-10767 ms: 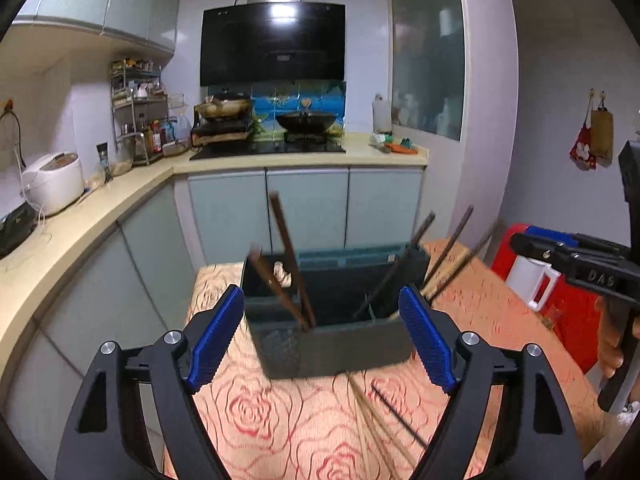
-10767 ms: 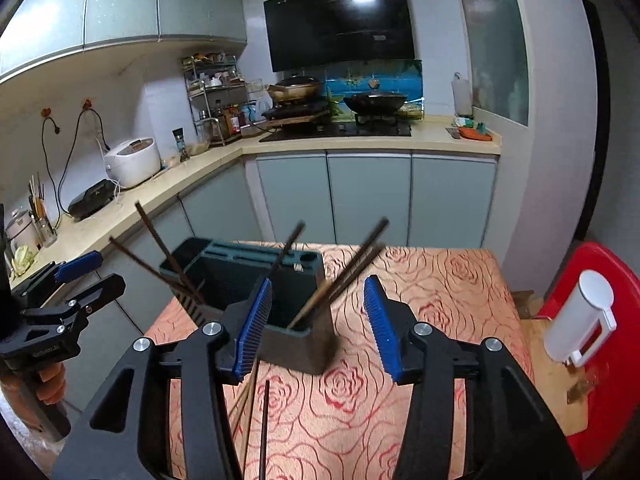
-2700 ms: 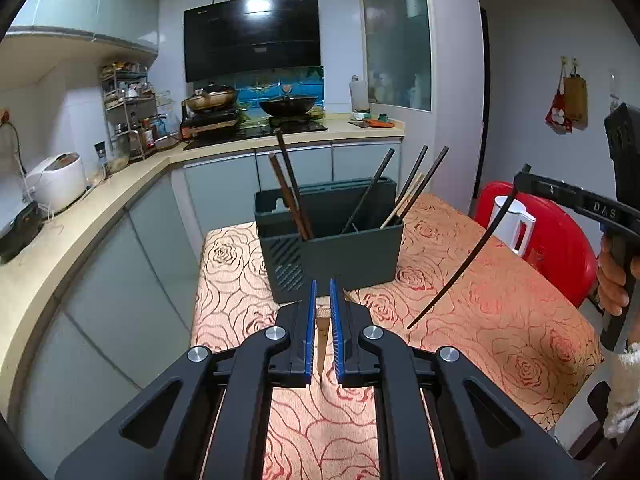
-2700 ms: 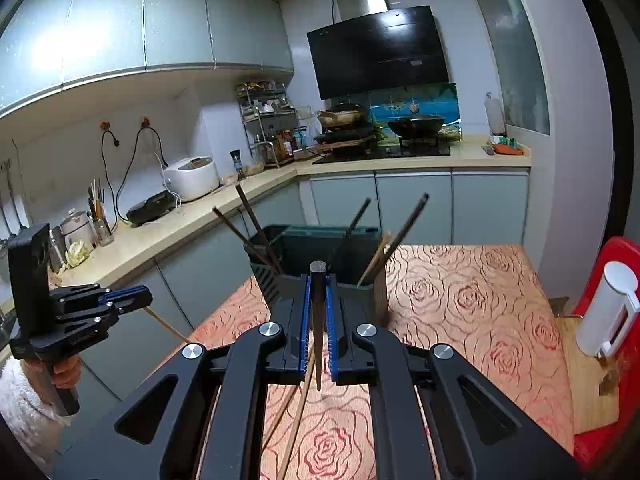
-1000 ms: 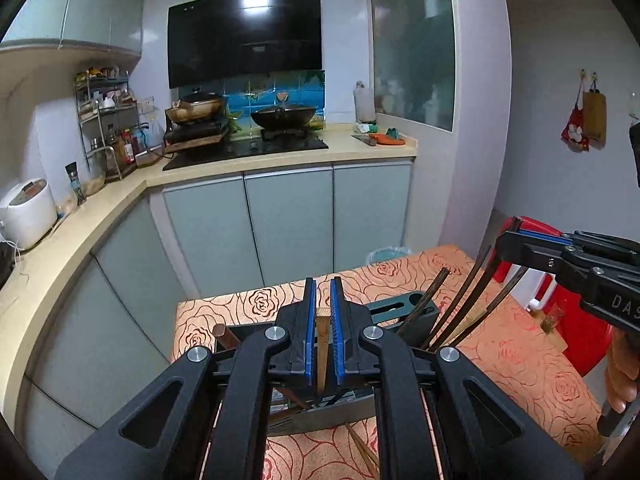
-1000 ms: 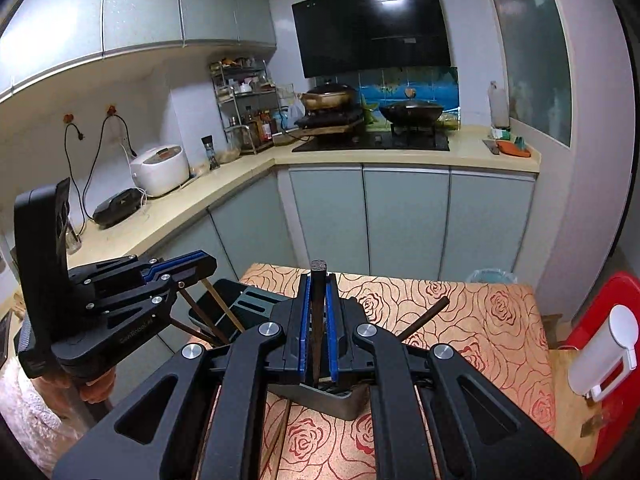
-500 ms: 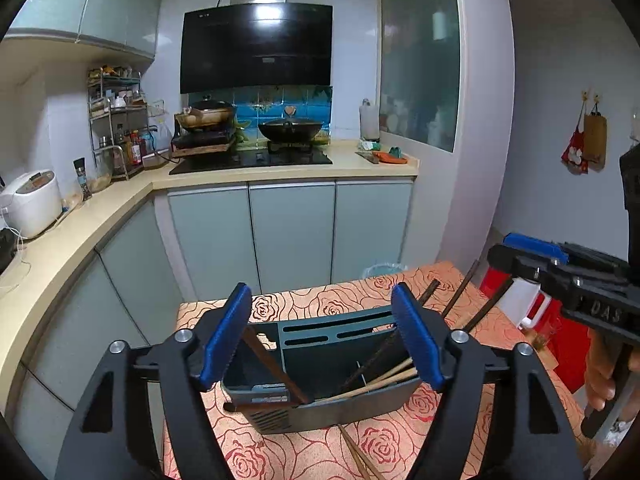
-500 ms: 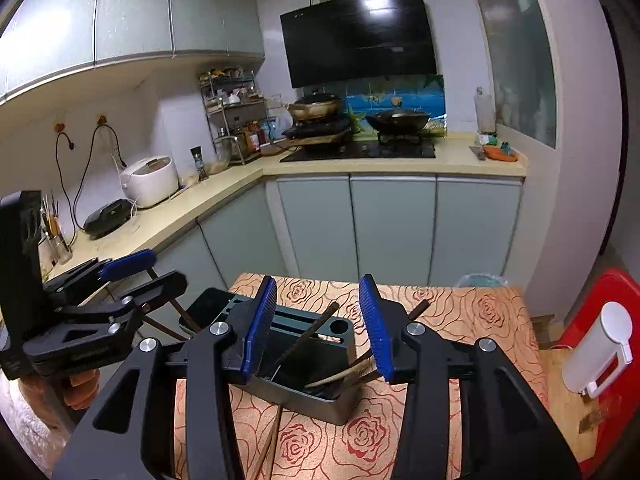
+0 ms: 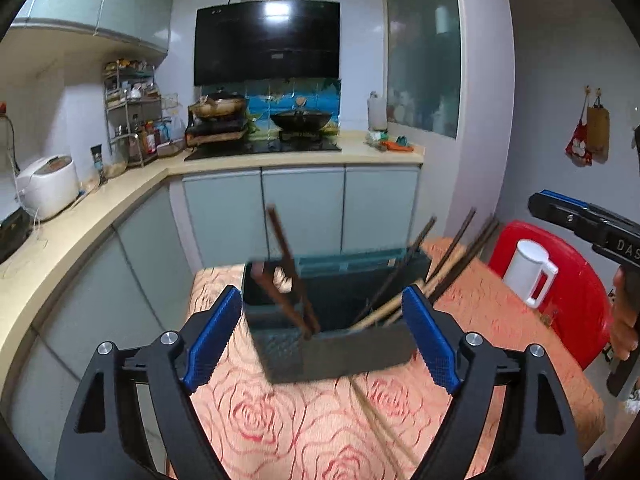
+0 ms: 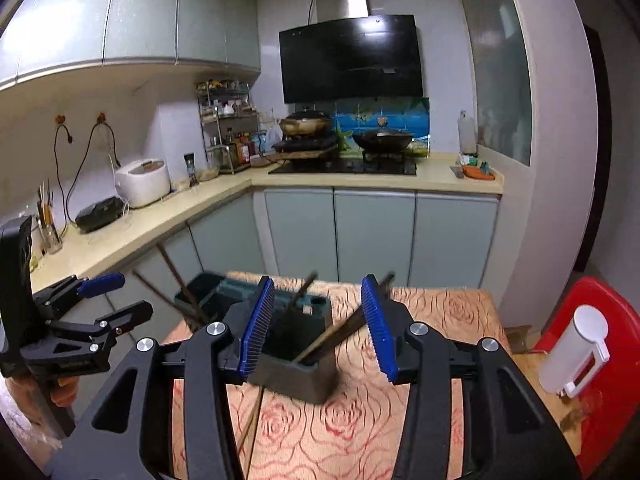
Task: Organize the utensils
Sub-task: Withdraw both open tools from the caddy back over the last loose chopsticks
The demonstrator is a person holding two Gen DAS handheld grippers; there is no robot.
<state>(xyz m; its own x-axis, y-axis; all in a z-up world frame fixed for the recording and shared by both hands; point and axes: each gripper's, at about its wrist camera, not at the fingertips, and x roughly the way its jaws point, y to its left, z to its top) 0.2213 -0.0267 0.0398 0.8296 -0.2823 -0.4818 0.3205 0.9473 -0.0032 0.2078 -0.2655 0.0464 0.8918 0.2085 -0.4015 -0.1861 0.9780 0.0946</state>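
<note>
Chopsticks dropped, both grippers freed

Left gripper (image 9: 322, 338) and right gripper (image 10: 318, 320) have just been opening, fingers apart, empty; utensil holder (image 9: 340, 350) sits just beyond them. Next: loose chopsticks (image 9: 376, 412) on the tabletop (image 9: 280, 428) below.

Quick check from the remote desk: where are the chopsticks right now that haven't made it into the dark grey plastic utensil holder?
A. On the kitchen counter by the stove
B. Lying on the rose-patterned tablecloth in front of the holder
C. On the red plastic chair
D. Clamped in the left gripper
B. Loose wooden chopsticks lie flat on the rose-patterned tablecloth just in front of the dark grey plastic utensil holder; both the left gripper and the right gripper are open and empty.
</note>
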